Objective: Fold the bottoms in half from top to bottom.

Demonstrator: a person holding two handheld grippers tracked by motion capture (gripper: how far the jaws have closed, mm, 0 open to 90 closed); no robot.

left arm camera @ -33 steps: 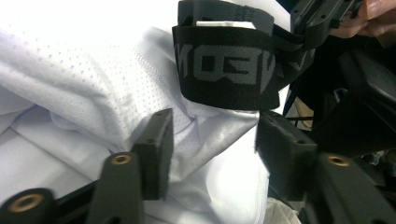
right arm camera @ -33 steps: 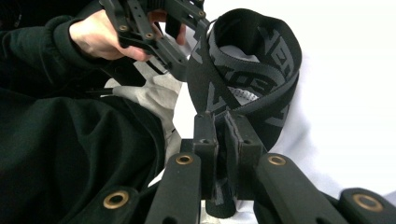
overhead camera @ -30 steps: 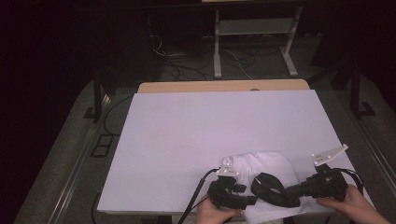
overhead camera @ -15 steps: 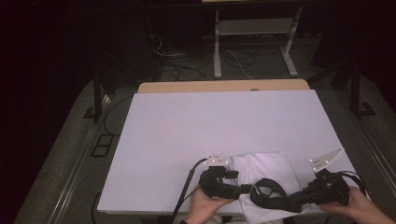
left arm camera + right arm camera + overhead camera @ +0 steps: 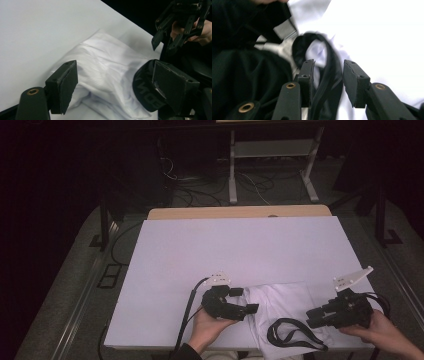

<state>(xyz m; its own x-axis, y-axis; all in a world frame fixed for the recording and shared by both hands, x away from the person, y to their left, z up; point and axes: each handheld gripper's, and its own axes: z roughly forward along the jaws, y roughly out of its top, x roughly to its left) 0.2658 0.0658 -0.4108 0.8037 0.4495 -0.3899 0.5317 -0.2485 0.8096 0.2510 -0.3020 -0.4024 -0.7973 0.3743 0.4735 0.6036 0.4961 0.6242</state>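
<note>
Jaws spread on both: left gripper point(image 5: 246, 301) by white cloth point(image 5: 280, 302), right gripper point(image 5: 315, 316) straddling black strap point(image 5: 287, 334).

Dim room, dark surroundings; flat white table point(image 5: 240, 250) brightly lit from above, soft shadows. Right gripper view motion-blurred, black looped strap point(image 5: 325, 65) smeared. Left gripper view sharp.
</note>
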